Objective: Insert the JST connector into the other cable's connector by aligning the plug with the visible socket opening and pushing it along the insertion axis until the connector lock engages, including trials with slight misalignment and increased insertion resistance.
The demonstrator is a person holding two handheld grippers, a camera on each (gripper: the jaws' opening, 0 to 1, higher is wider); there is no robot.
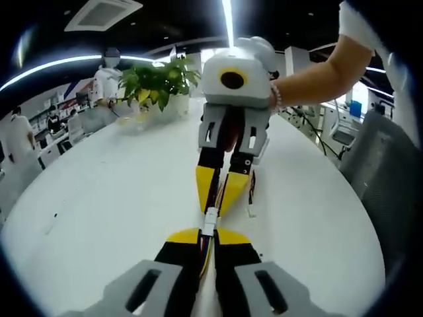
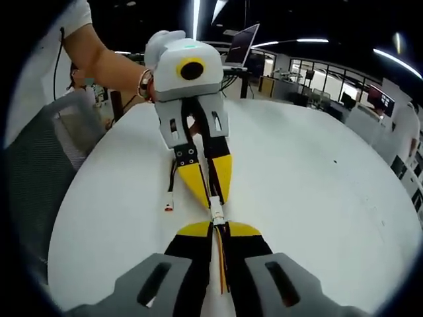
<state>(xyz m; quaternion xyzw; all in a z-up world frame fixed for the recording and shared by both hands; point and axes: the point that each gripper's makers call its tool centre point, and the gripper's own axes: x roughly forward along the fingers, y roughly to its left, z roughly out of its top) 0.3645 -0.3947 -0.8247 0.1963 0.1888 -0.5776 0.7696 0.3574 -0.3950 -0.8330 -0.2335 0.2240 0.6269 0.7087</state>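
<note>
In the left gripper view, the left gripper (image 1: 208,236) has its yellow-tipped jaws pressed together on a cable (image 1: 205,254) whose coloured wires run back between the black fingers. A white connector (image 1: 210,220) juts forward from the tips, its long axis in line with the jaws and pointing straight at the right gripper (image 1: 219,198) opposite. That gripper tilts down from above, jaws clenched on the other cable's end, and the two sets of tips all but meet at the white connector. A second cable (image 1: 252,191) hangs beside the right gripper and ends on the table (image 1: 99,198).

In the right gripper view, the right gripper (image 2: 219,229) is clamped on its own cable (image 2: 221,261), orange and dark wires trailing back along the jaws. The white connector body (image 2: 216,208) lies between the facing tips, its length along the shared line of both tools. The left gripper (image 2: 210,191) grips from the far side. Whether the plug is fully seated cannot be told. A loose lead with a small red-and-white plug (image 2: 170,206) lies on the table (image 2: 317,198) just beside the left gripper.

A potted plant (image 1: 155,82) stands on the far table edge, and a laptop (image 2: 240,45) sits beyond.
</note>
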